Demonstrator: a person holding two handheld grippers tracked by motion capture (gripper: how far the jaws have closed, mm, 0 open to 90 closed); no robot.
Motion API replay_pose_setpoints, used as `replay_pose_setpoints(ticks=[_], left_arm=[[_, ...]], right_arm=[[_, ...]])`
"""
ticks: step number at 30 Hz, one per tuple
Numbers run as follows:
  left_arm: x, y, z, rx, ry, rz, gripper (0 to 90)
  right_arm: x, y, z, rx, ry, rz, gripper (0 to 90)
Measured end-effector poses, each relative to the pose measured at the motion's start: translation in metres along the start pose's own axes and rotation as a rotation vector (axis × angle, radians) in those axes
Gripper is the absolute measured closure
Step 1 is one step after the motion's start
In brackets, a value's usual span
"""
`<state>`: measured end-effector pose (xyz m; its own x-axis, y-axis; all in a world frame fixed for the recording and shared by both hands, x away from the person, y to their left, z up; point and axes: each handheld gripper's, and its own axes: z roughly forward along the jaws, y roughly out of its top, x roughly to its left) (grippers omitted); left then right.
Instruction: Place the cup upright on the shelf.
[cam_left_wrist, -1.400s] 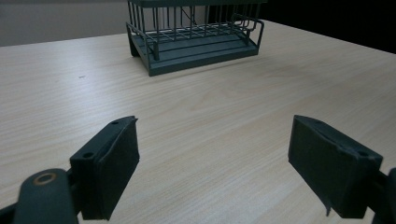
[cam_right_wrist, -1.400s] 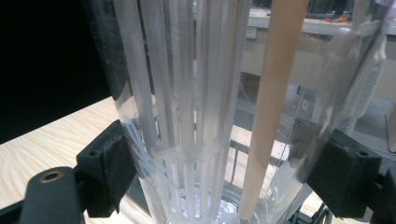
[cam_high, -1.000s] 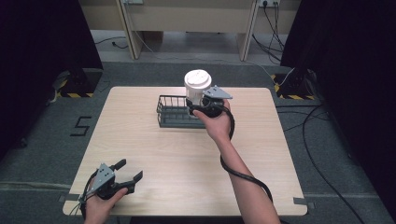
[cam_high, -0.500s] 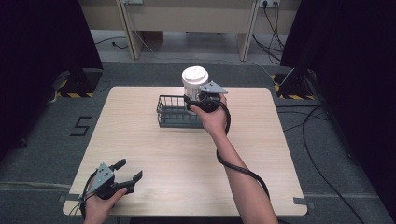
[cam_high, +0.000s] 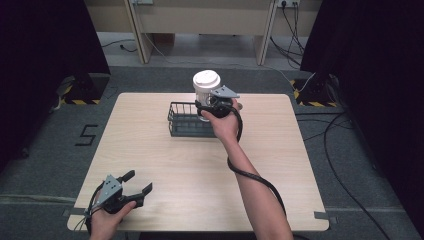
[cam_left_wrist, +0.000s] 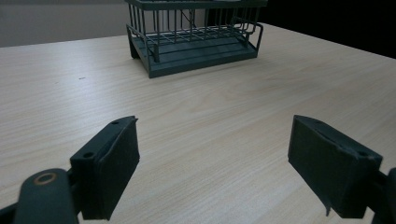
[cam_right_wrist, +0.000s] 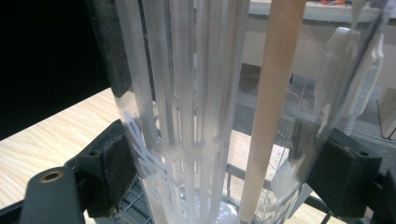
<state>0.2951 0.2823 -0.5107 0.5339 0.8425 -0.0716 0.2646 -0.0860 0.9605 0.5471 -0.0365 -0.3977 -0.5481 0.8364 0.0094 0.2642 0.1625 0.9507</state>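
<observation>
Spanning most of the high view, the worktop (cam_high: 300, 165) carries a dark wire basket (cam_high: 185, 120). Above the basket's right end, the right claw (cam_high: 212, 106) grips a clear white-lidded container (cam_high: 206, 87), its base hidden. The left claw (cam_high: 137, 182) gapes empty.

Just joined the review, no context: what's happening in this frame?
A person works at a wooden table with a handheld tool in each hand. The right tool is shut on a clear pitcher with a white lid, holding it upright over the right end of a dark wire basket at the far middle of the table. Whether the pitcher touches the basket floor is unclear. The left tool rests open at the near left corner, holding nothing.
</observation>
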Motion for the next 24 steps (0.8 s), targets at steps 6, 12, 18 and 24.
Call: replay_pose_setpoints(ticks=[6, 12, 18, 24], left_arm=[[0.000, 0.000, 0.000, -0.001, -0.001, -0.001, 15.8], [0.000, 0.000, 0.000, -0.002, -0.001, -0.001, 15.8], [0.000, 0.000, 0.000, -0.003, -0.002, -0.003, 15.8], [0.000, 0.000, 0.000, -0.006, -0.003, -0.004, 15.8]], right_arm=[[-0.001, 0.002, 0.007, 0.010, -0.005, 0.005, 18.3], [-0.003, -0.005, 0.015, 0.037, -0.018, 0.013, 18.3], [-0.003, -0.014, 0.022, 0.062, -0.021, 0.011, 18.2], [0.001, -0.020, 0.027, 0.084, -0.022, 0.003, 18.2]])
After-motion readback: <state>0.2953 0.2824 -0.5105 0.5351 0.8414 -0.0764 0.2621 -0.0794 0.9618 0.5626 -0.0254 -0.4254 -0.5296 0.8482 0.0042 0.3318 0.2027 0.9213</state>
